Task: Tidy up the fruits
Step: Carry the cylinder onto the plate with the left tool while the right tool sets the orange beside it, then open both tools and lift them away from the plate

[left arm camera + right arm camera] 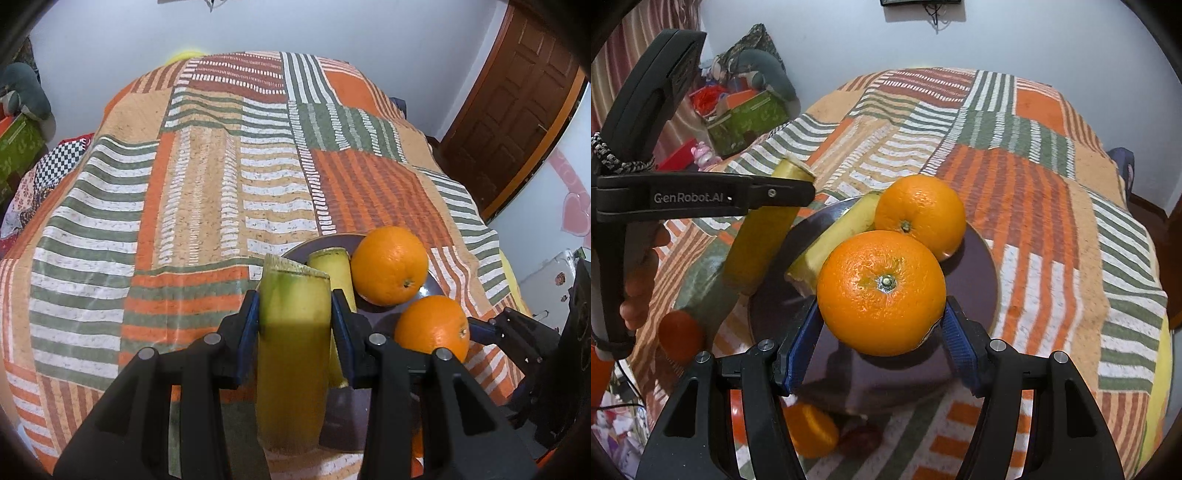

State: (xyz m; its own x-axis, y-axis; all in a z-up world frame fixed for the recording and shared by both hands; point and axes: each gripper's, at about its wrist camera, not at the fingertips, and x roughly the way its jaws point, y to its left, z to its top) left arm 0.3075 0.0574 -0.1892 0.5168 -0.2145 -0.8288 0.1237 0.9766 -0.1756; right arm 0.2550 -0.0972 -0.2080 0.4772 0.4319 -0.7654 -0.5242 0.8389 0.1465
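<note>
My left gripper (pixel 295 306) is shut on a yellow-green banana piece (pixel 291 350) and holds it above the left edge of a dark round plate (pixel 306 249). It also shows in the right wrist view (pixel 757 243). My right gripper (pixel 879 332) is shut on an orange (pixel 881 291) just above the plate (pixel 982 280). On the plate lie a second orange (pixel 919 216) and another banana piece (pixel 838 240). In the left wrist view these are the far orange (pixel 389 266), the held orange (pixel 432 328) and the second banana piece (pixel 332 266).
The plate rests on a bed with an orange, green and white striped cover (pixel 184 184). More oranges (pixel 812 430) and a dark red fruit (pixel 860 439) lie on the cover near the plate's front edge. A green box (pixel 750 122) stands beyond the bed, a wooden door (pixel 517 110) at right.
</note>
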